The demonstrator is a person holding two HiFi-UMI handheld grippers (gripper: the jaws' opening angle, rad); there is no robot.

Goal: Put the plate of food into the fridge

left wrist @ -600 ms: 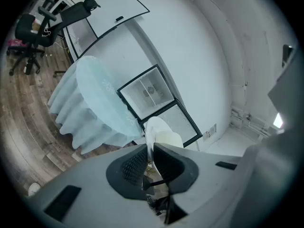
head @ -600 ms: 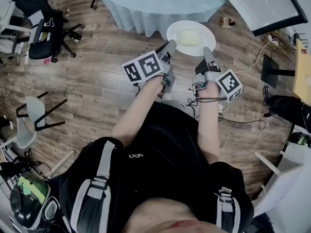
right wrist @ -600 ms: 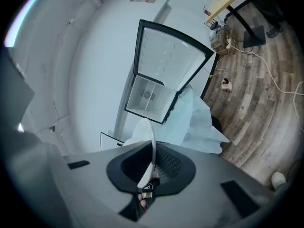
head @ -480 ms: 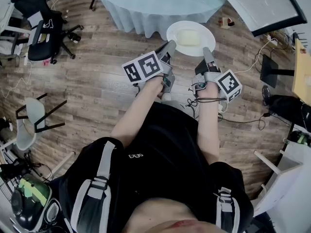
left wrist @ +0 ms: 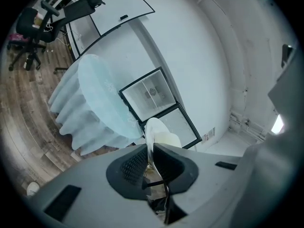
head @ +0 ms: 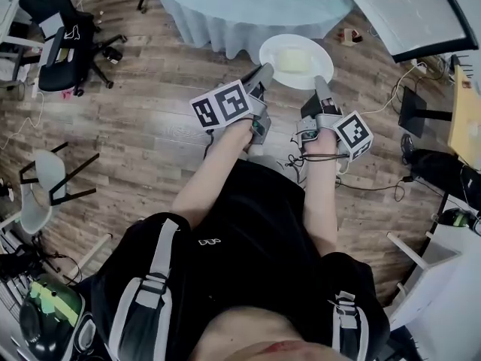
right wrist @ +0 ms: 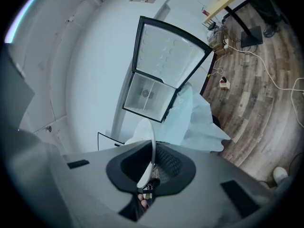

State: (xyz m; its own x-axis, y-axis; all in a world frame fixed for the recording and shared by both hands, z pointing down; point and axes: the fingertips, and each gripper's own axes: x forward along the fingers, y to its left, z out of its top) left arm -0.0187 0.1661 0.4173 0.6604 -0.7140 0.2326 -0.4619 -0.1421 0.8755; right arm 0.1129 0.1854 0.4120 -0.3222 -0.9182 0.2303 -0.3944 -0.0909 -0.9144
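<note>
Gripping white plate point(head: 322, 57) by rim from both sides: left gripper point(head: 264, 71) pinched shut on left edge, right gripper point(head: 321, 86) same on right edge. Holding plate level over wood floor point(head: 150, 130), pale food block point(head: 293, 59) centred. Just beside cloth-draped table point(head: 248, 10). Facing fridge point(right wrist: 159, 75), door swung open, well apart from plate.

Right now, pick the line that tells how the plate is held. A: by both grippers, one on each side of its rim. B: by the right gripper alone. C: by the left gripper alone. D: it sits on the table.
A: the left gripper and the right gripper each pinch an opposite edge of the plate.
</note>
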